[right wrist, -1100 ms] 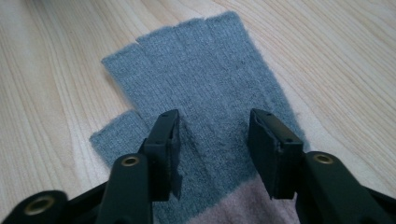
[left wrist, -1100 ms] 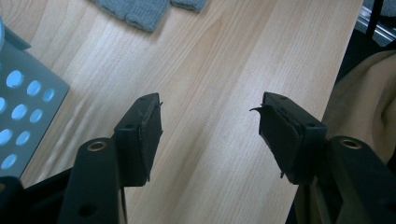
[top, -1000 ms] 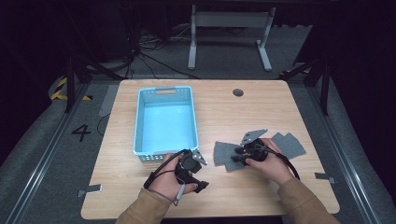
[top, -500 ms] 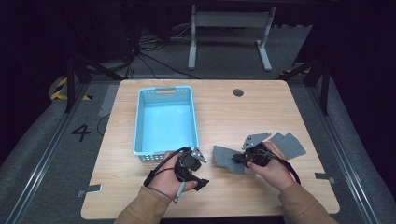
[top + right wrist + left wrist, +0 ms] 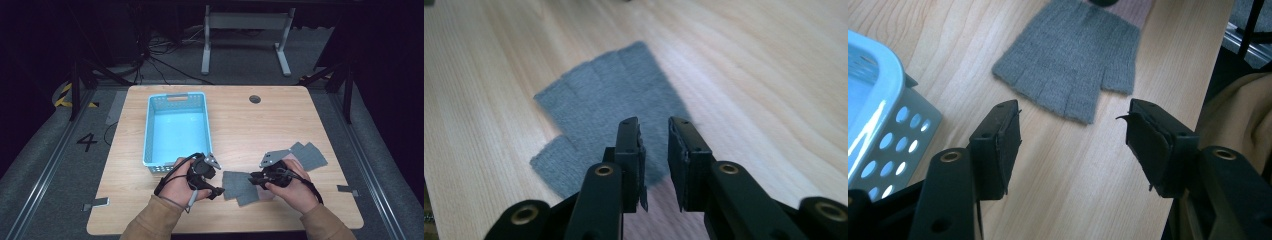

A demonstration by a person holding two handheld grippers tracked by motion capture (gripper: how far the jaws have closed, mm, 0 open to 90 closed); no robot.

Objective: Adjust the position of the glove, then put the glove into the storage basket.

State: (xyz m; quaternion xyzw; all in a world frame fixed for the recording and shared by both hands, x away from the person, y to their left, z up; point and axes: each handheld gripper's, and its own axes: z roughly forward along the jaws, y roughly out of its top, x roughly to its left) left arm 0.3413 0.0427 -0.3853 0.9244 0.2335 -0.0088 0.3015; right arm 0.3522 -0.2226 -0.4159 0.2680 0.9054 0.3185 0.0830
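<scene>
Your grey knitted fingerless glove (image 5: 241, 184) lies flat between your tongs: left (image 5: 216, 176) wide open, right (image 5: 256, 178) just reopening slightly, empty, above it; light wooden table (image 5: 240, 125), dark room.

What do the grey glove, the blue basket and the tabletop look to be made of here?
Grey glove: knitted fabric, likely wool or acrylic; fine ribbed stitches, matte, fingerless. Blue basket: moulded plastic, slightly glossy, with rows of punched holes in its walls. Tabletop: light wood or wood-look laminate; visible grain, smooth satin surface.
</scene>
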